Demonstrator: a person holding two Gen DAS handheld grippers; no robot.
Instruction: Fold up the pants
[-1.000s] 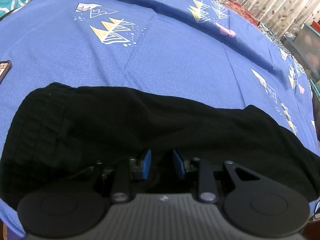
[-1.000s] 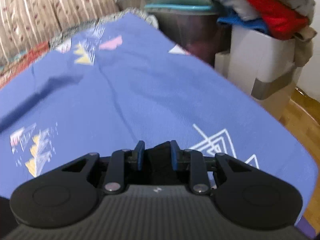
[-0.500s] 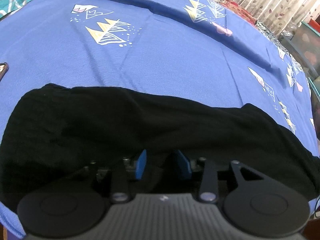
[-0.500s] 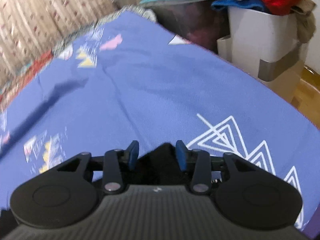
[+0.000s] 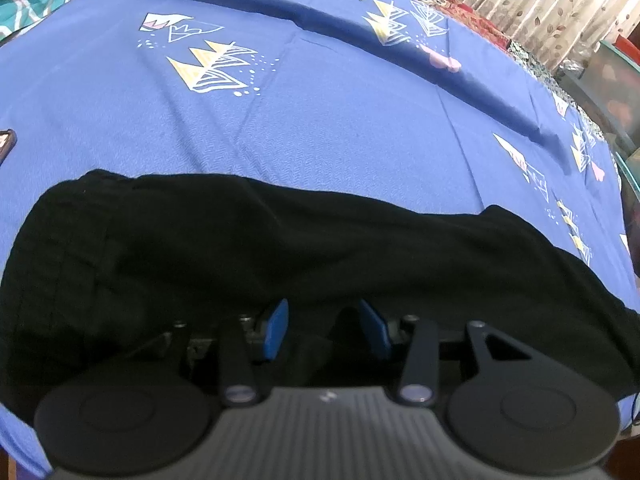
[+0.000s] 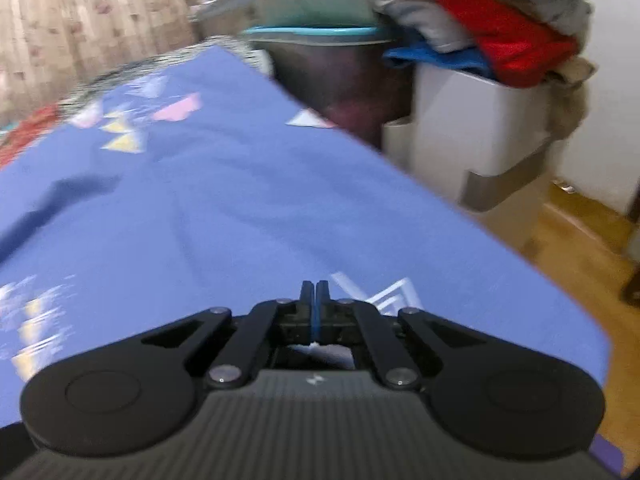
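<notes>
— How do your left gripper fingers stand?
— Apart, their two blue pads low over the one pair of black pants, which lies across the blue bed sheet.
— And your right gripper?
— Fingers pressed together on nothing, above bare sheet; one white laundry bin stands beyond.

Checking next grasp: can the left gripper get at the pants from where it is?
Probably yes. The left gripper is open, low over the black pants, with cloth between its blue fingers and nothing blocking.
</notes>
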